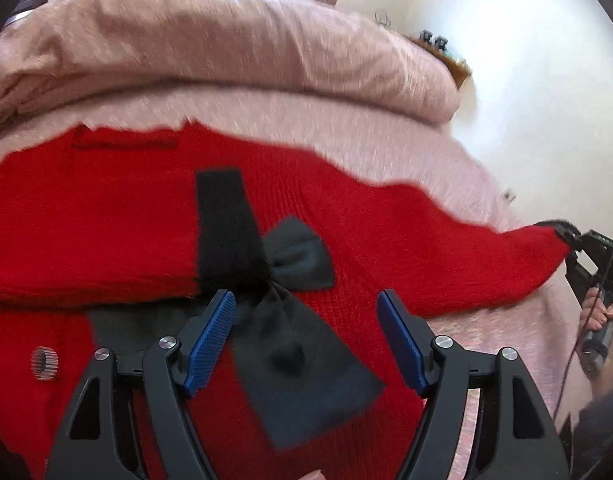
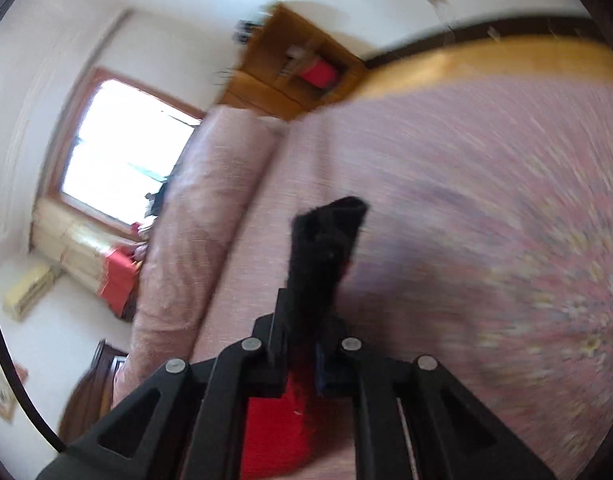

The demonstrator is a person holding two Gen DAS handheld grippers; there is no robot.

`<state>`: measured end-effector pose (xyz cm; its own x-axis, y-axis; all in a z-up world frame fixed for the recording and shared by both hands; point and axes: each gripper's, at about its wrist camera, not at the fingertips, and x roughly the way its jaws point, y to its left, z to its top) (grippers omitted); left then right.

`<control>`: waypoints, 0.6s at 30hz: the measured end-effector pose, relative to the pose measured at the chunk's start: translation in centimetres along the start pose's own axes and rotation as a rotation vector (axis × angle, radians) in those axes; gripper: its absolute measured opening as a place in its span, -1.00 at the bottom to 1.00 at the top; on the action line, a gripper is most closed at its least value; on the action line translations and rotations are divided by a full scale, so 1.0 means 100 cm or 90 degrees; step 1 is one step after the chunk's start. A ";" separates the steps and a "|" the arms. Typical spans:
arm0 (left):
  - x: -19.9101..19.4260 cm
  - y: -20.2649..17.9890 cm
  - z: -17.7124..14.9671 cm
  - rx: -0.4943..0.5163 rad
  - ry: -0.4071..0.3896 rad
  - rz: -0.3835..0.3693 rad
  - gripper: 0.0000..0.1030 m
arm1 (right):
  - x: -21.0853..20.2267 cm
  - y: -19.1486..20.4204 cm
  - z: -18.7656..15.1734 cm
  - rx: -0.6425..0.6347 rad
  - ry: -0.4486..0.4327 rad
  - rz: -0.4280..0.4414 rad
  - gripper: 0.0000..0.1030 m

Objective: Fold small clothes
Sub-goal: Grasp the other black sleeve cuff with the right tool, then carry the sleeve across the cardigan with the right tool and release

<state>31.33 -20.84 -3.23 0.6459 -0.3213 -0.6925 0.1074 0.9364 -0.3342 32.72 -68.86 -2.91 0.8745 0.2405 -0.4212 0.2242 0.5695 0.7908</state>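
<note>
Red sweater (image 1: 106,220) under spread left hand-held gripper (image 1: 306,304), right hand-held gripper (image 2: 306,300) pinching black cuff (image 2: 326,240) (blurred)

Chunky red knit sweater (image 1: 106,220), smooth black fabric bow (image 1: 298,256), fuzzy pink bed cover (image 1: 266,60), ribbed blue gripper pads (image 1: 210,336).

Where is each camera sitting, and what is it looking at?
Left wrist: sits on the open left gripper, facing the red sweater and its black bow on the pink bed; the person's right hand shows.
Right wrist: sits on the right gripper, shut on the sweater's black cuff, facing the window.
Shared: sweater, bed.
</note>
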 end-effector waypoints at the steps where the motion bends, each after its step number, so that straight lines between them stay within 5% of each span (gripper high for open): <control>1: -0.013 0.003 0.004 0.000 -0.013 -0.006 0.33 | -0.003 0.020 0.000 -0.034 -0.009 0.010 -0.82; 7: -0.094 0.047 0.030 0.032 -0.054 0.053 0.34 | -0.021 0.147 -0.036 -0.223 -0.039 0.084 -0.82; 11: -0.150 0.106 0.045 -0.002 -0.101 0.133 0.33 | -0.024 0.227 -0.073 -0.320 -0.045 0.128 -0.80; 18: -0.183 0.200 0.051 0.017 -0.103 0.241 0.34 | -0.013 0.325 -0.167 -0.408 -0.015 0.180 -0.75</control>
<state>25.51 4.52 6.01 0.7540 0.0715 -0.6530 -0.1426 0.9882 -0.0565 31.68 -37.50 15.92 0.8726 0.4347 -0.2229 -0.3047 0.8409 0.4472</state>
